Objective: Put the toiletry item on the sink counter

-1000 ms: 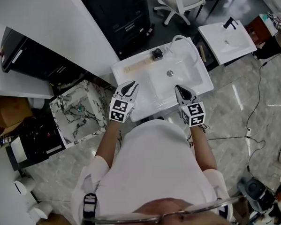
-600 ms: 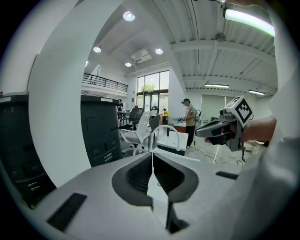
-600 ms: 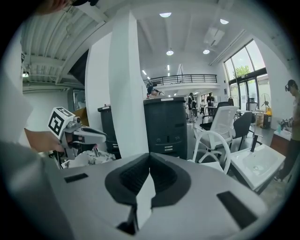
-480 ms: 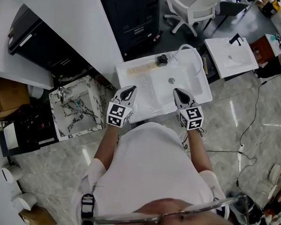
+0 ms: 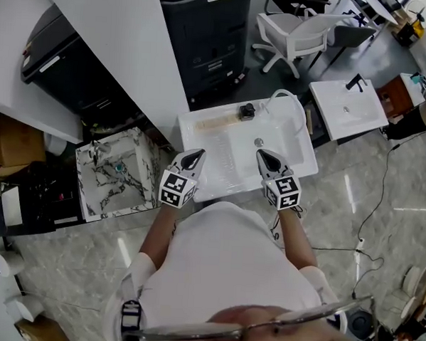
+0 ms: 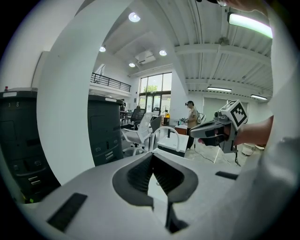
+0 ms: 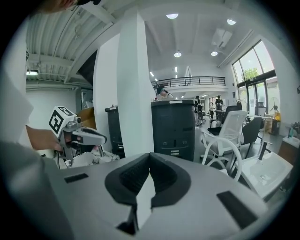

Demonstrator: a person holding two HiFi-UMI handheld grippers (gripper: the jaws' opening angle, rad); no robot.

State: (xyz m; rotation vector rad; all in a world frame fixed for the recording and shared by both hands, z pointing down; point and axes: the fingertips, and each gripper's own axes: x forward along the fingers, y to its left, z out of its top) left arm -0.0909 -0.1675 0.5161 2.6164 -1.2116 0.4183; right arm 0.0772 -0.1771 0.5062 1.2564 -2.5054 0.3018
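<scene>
In the head view a white sink counter (image 5: pixel 299 160) stands in front of me, with a basin and drain (image 5: pixel 258 142). A long pale beige toiletry item (image 5: pixel 214 122) lies flat on its back ledge, next to a small black fitting (image 5: pixel 246 111). My left gripper (image 5: pixel 193 156) hovers over the counter's left front part, shut and empty. My right gripper (image 5: pixel 259 158) hovers over the basin's front, also shut with nothing in it. In the left gripper view the pads (image 6: pixel 140 172) meet, and the right gripper (image 6: pixel 202 132) shows at the right. In the right gripper view the pads (image 7: pixel 161 174) touch too.
A marble-patterned sink unit (image 5: pixel 91 188) stands at the left and a second white sink (image 5: pixel 369 114) at the right. Behind are a black cabinet (image 5: pixel 206 30), a white partition (image 5: pixel 106 39) and a white office chair (image 5: pixel 291 31). Cables (image 5: pixel 383 182) trail over the floor at the right.
Both grippers have drawn back toward the counter's front edge and risen a little. The left gripper's jaws have closed on nothing. The head view now takes in more of the room behind.
</scene>
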